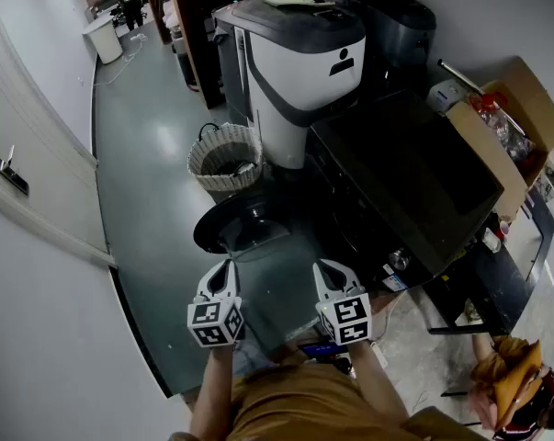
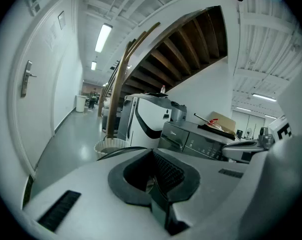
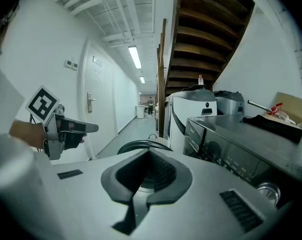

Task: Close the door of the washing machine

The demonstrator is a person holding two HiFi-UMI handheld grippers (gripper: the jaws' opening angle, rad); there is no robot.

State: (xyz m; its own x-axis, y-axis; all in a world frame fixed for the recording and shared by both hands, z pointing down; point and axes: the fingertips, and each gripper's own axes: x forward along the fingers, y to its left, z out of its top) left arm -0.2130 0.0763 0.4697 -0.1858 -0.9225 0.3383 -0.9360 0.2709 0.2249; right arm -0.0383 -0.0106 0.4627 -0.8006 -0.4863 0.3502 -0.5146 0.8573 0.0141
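Door-closing step, approach position. Washing machine [image 1: 414,182], dark and front-loading, stood ahead and to the right of the person. Its round door [image 1: 243,226] hung wide open, swung out over the floor [image 1: 148,182] just beside a wicker basket [image 1: 224,157]. Left gripper [image 1: 221,266] and right gripper [image 1: 329,266] were held side by side, near the door but apart from it, and tilted slightly downward. Left fingers [image 2: 167,173] and right fingers [image 3: 160,170] were each pressed together, with nothing between them. Closed fingers probably suited the step, since the door called for a push rather than a grasp. A sound approach would be to set one blunt tip against the door's outer face near its free edge, away from the hinge. The tip would then follow the door's arc toward the drum opening under steady pressure until the latch caught. A glancing contact on the curved face could slip, and the basket ought to be left undisturbed.
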